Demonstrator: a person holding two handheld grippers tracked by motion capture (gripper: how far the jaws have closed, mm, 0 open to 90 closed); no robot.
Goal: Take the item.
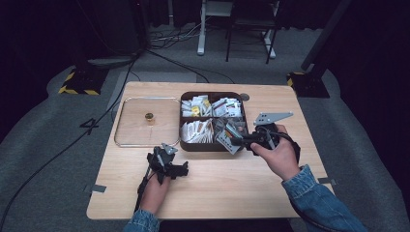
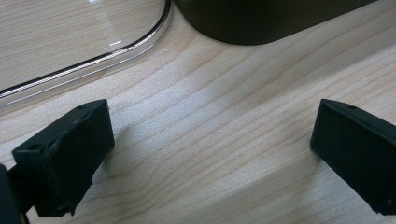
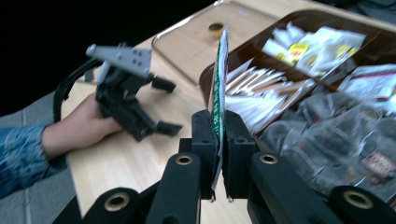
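Sachet [image 3: 219, 74] pinched edge-on in your right hand-held gripper [image 3: 219, 154] above the tray [image 1: 189, 146]; its thin edge could slip free. Your left hand-held gripper [image 2: 210, 140] rests open.

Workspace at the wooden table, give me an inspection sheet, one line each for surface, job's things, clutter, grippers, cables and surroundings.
Surface: wooden table, pale and bare at the front.
Job's things: packet clamped edge-on over the brown tray of sachets.
Clutter: clear lid lying flat left of the tray, small knob at its middle.
Grippers: right gripper shut on the packet; left gripper open, low over bare wood.
Cables: black cables trailing over the floor at left.
Surroundings: grey carpet, stand legs behind, dark room.
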